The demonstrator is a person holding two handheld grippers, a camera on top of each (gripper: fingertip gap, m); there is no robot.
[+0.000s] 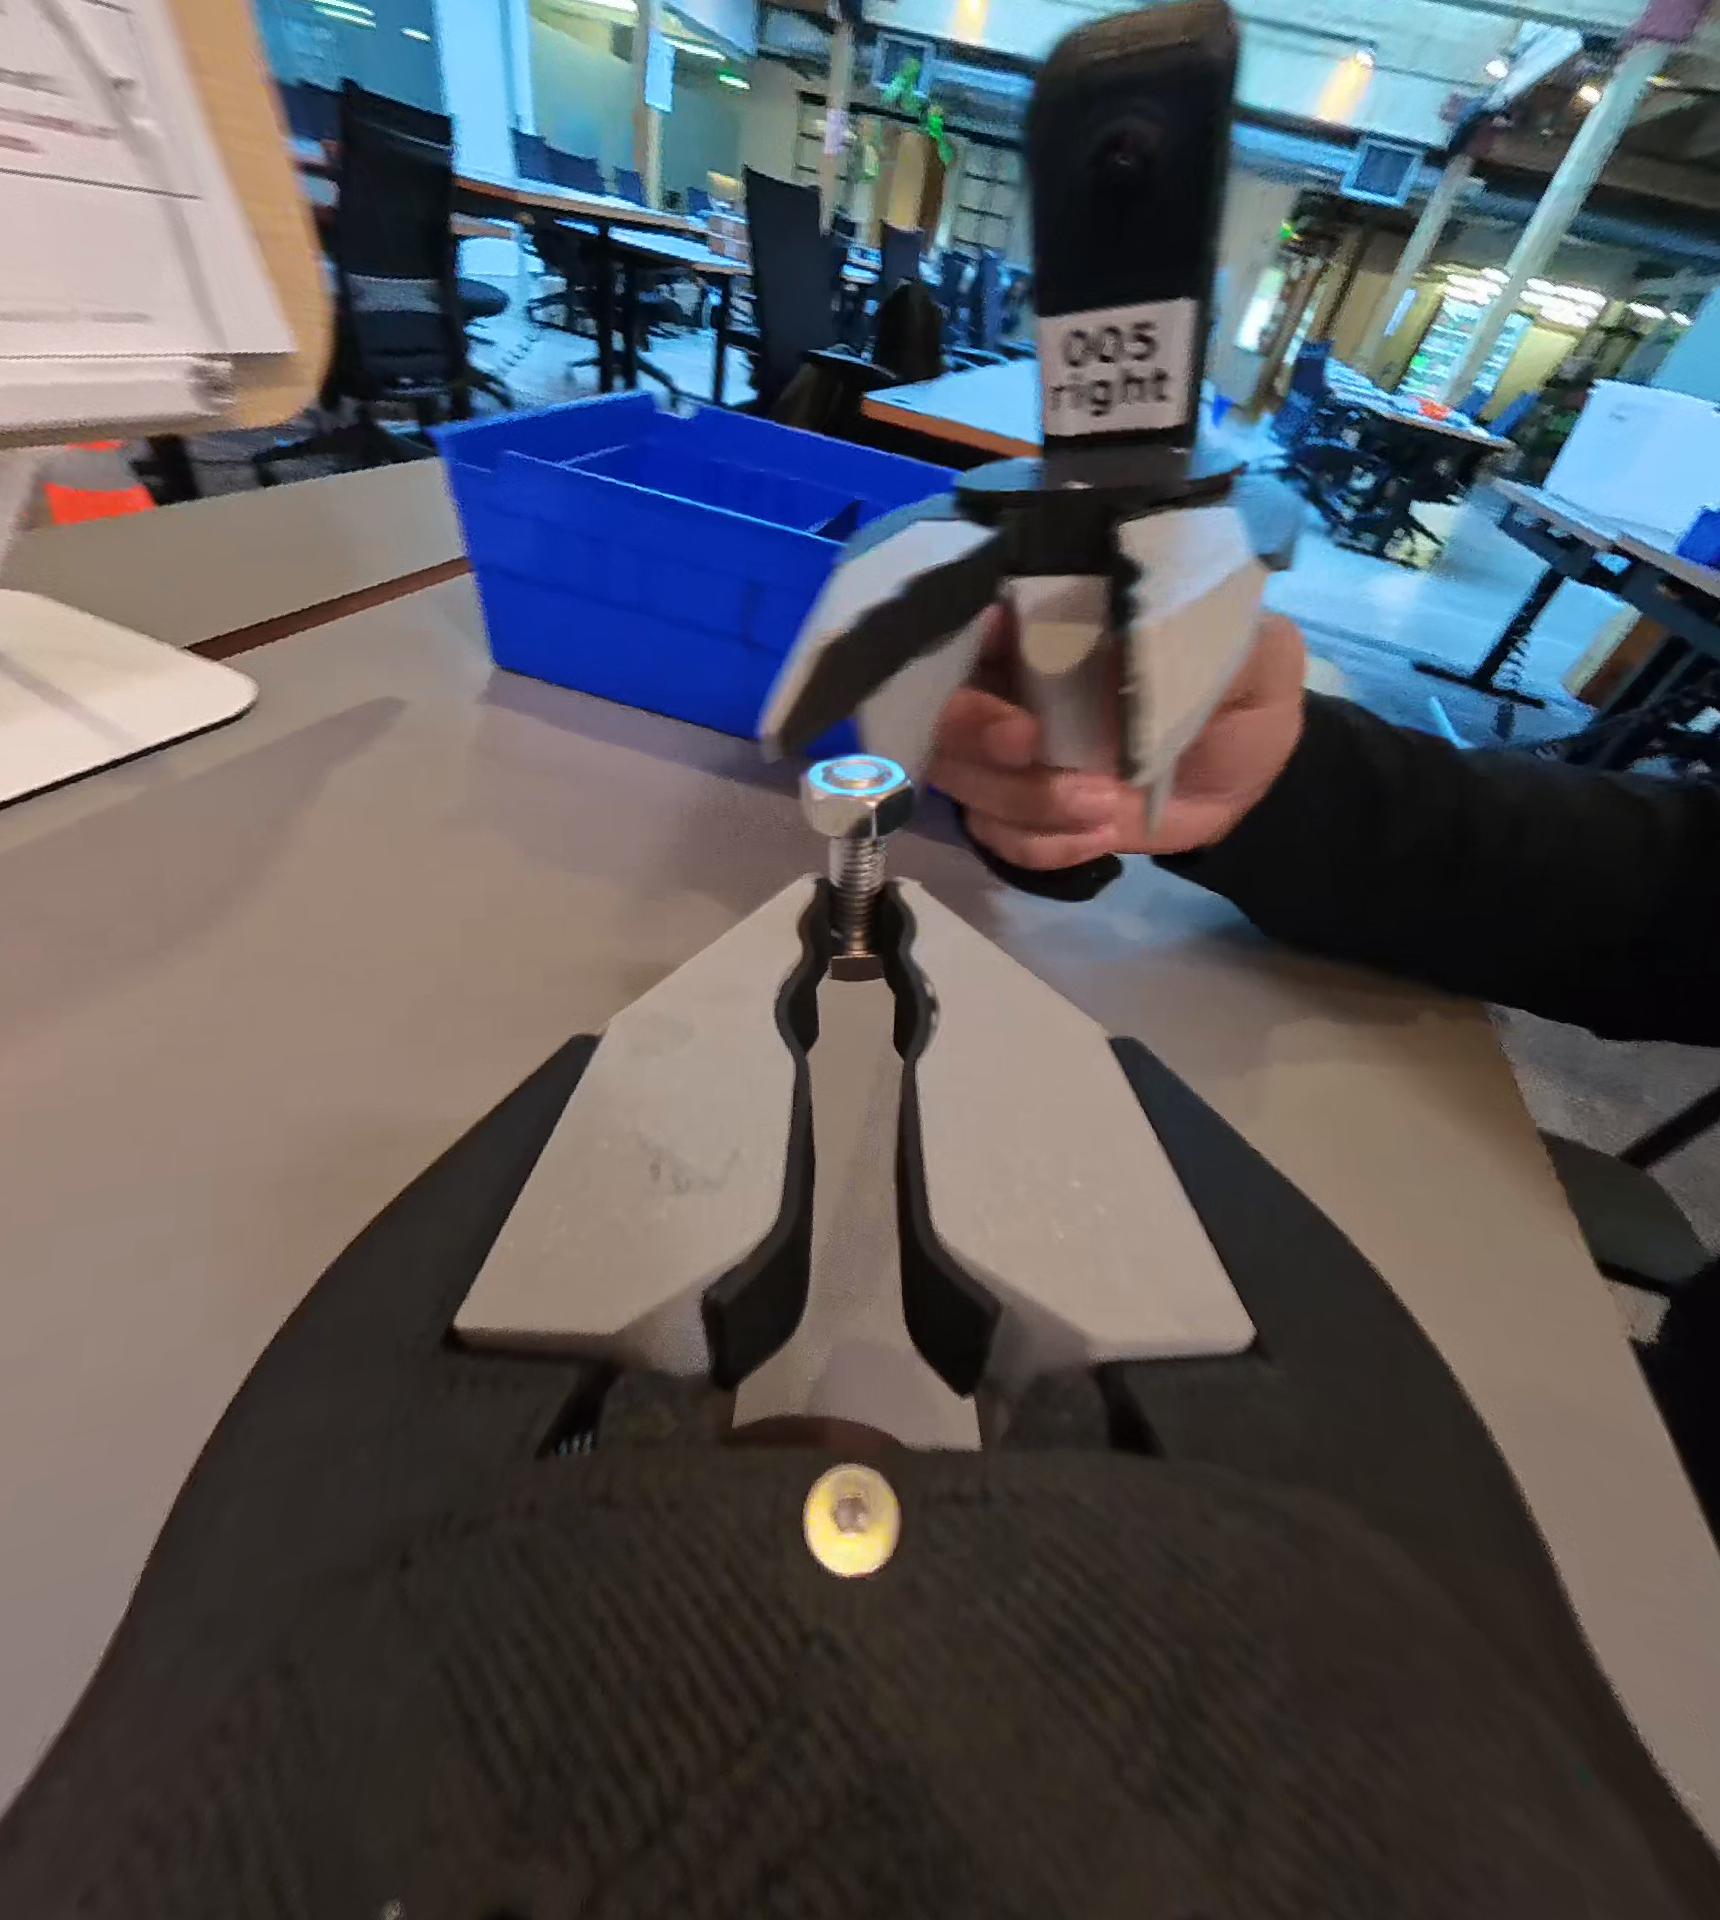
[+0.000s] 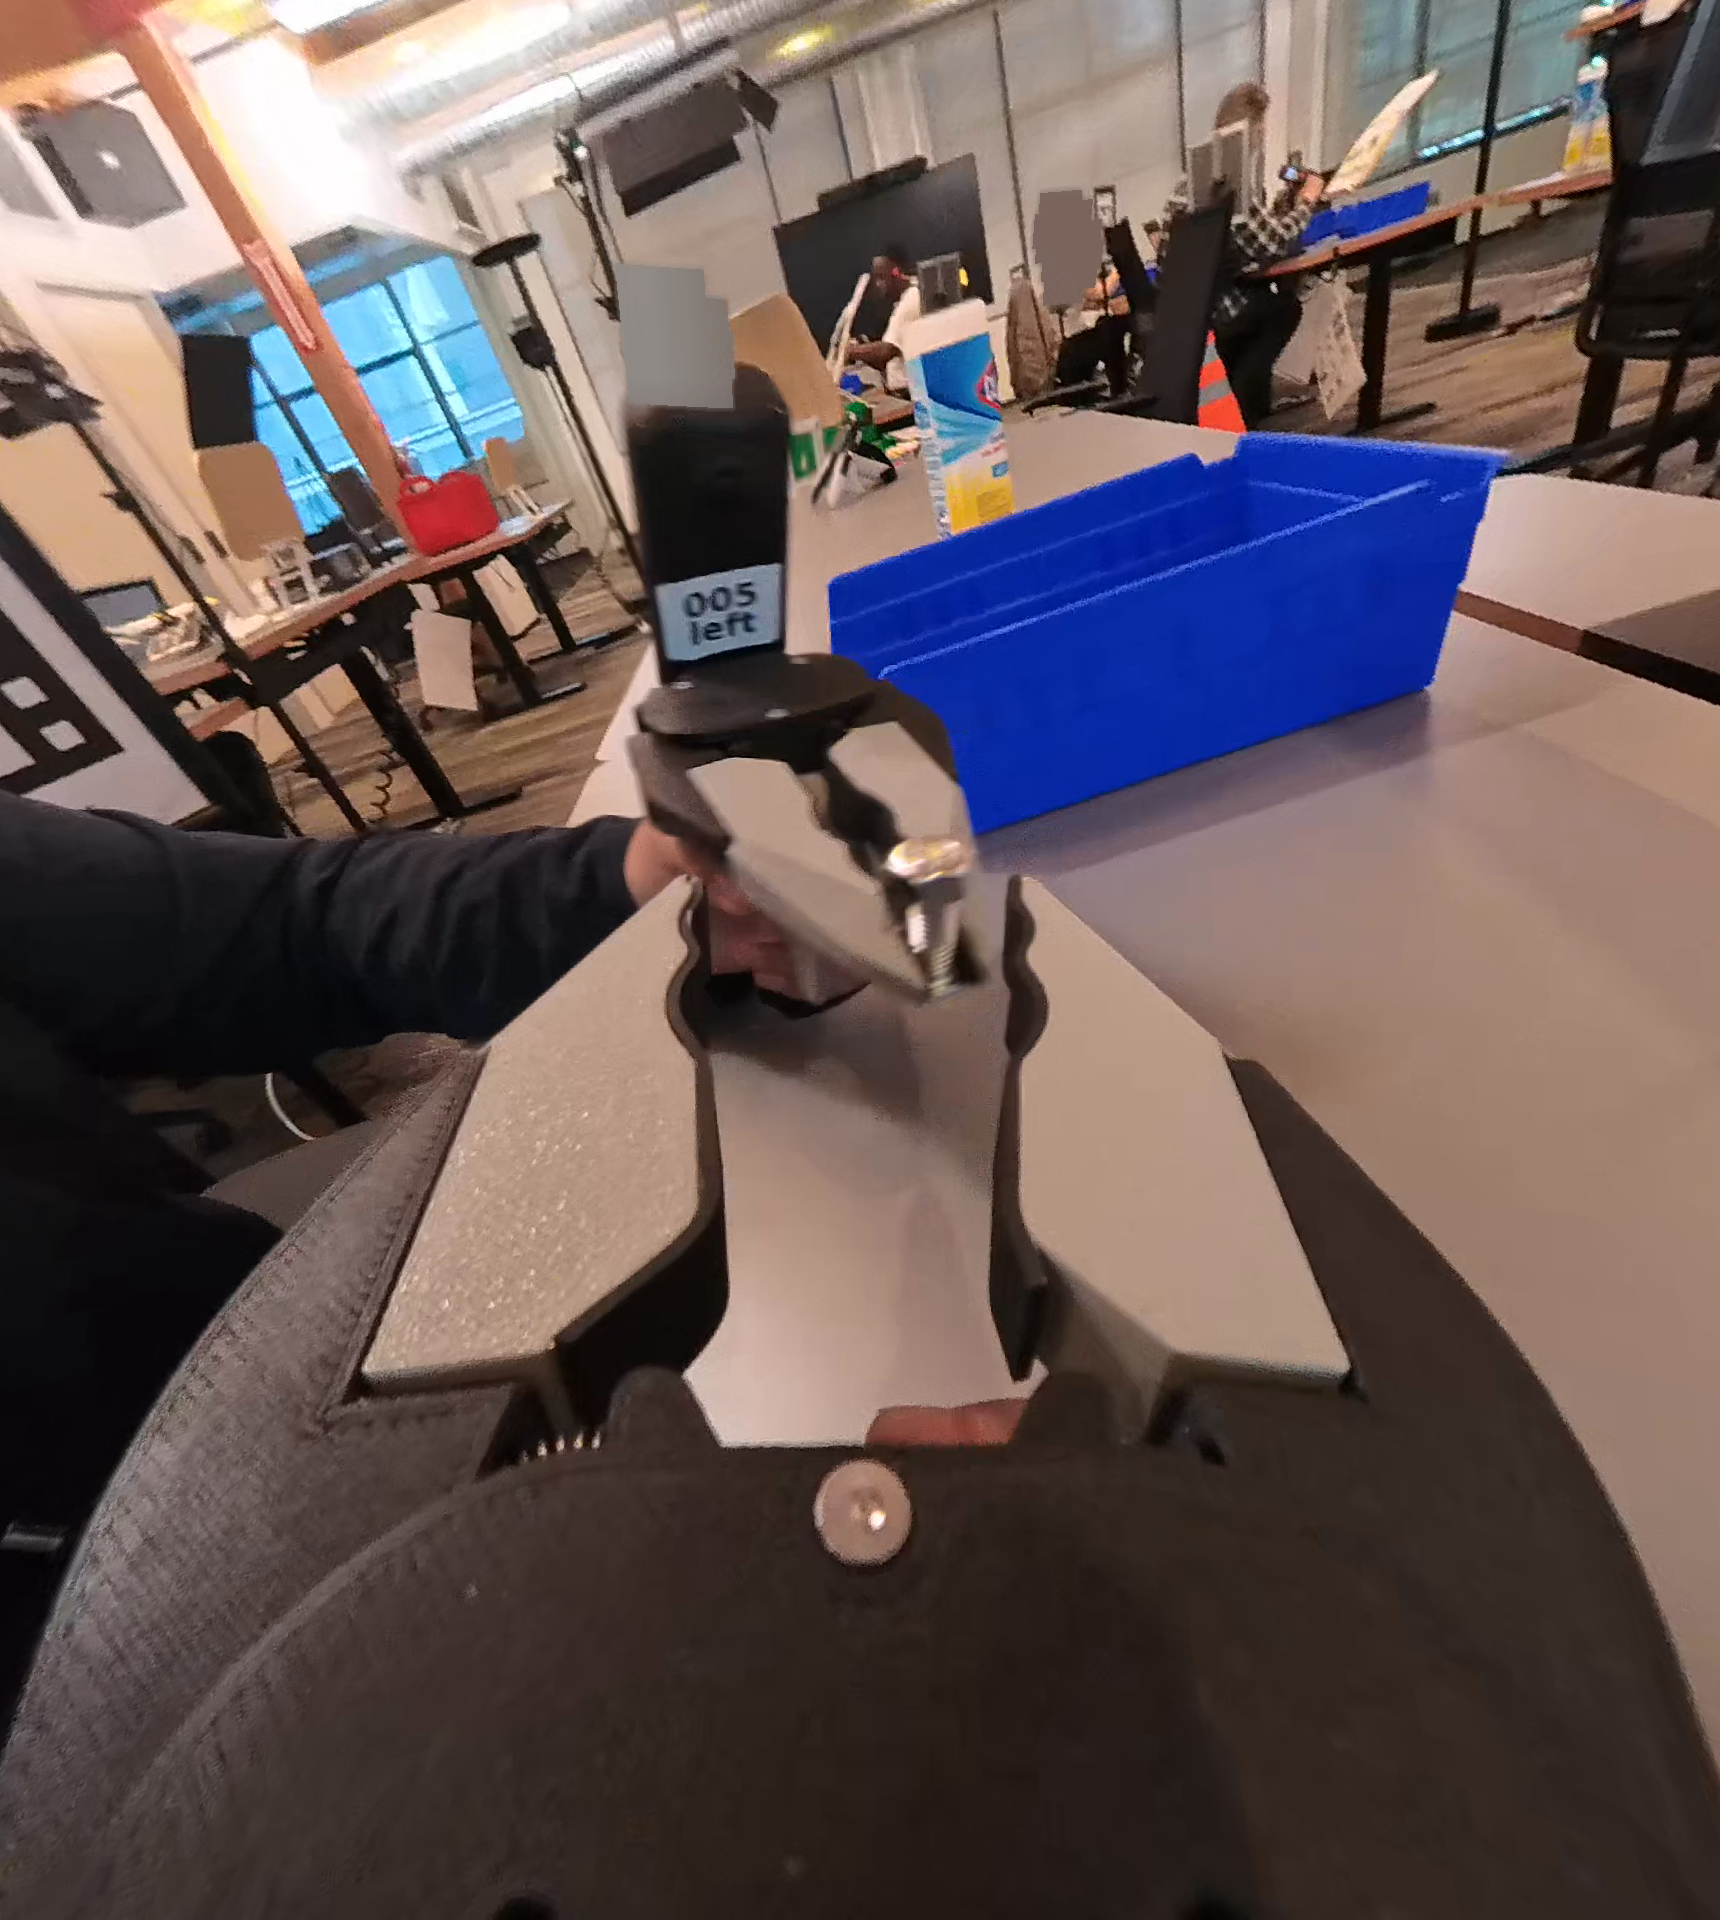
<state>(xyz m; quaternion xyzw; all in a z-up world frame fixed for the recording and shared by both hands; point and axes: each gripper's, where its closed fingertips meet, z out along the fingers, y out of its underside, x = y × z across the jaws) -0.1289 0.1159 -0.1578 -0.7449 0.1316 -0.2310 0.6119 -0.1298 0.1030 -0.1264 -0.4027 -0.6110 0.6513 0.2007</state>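
My left gripper [image 1: 858,914] is shut on a silver bolt [image 1: 854,873] and holds it upright above the grey table [image 1: 316,987]. A hex nut [image 1: 856,795] sits at the bolt's top end. My right gripper [image 2: 854,904] is open and empty. In the left wrist view it [image 1: 965,779] hovers just right of and above the nut, held by a hand in a black sleeve. In the right wrist view the left gripper [image 2: 949,982] with the bolt [image 2: 929,920] sits between my right fingertips, close to the right one.
A blue plastic bin [image 1: 648,561] stands on the table behind the grippers; it also shows in the right wrist view [image 2: 1199,644]. A white paper stand [image 1: 56,260] is at the left. A wipes canister [image 2: 960,416] stands farther back. Desks, chairs and people fill the room. Left and right tips are no more than a few centimetres apart.
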